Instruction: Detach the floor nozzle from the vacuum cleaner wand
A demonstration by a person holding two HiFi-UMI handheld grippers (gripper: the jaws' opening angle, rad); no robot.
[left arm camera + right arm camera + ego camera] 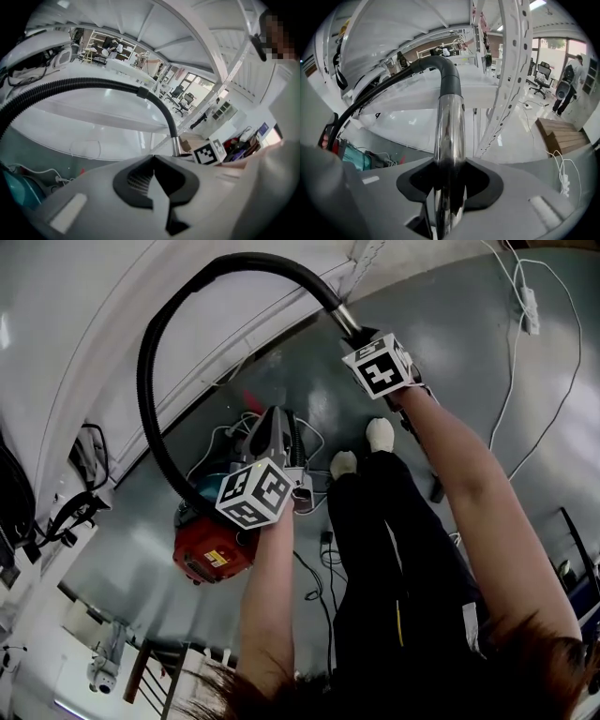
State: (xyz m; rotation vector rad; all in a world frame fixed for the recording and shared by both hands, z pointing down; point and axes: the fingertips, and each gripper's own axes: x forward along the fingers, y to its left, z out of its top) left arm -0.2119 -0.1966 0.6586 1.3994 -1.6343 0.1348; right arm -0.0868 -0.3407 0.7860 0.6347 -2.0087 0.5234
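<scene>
Two tools to call, and the left gripper view comes first. The left tool (pixel 153 161) has its jaws pressed together with nothing between them. Beyond its tips the black hose (pixel 93 84) sweeps across the frame, bends down and meets the chrome wand (pixel 176 146). The right marker cube (pixel 206 152) sits just beside that tube.

Over to the right gripper view: the right tool (pixel 449 164) is clamped on the wand. The shiny tube rises straight out from between the jaws, which sit tight against it on both sides. At its top the tube joins a black cuff (pixel 450 77), and from there the hose curves away to the left. Off to the right a wooden platform (pixel 560 133) lies on the floor. A person (pixel 569 89) stands beyond it, near an office chair (pixel 543 72).

Now the head view, looking steeply down. The hose makes one big loop from the red vacuum cleaner body (pixel 211 554) on the grey floor (pixel 309 362). It runs up and over to the wand's top, right at the right marker cube. The left marker cube (pixel 255 493) hovers over the red body, well apart from the wand. Feet in white socks (pixel 380 434) stand between the two arms. The wand's lower end is hidden behind the right forearm (pixel 469 474), so the floor nozzle cannot be made out.
</scene>
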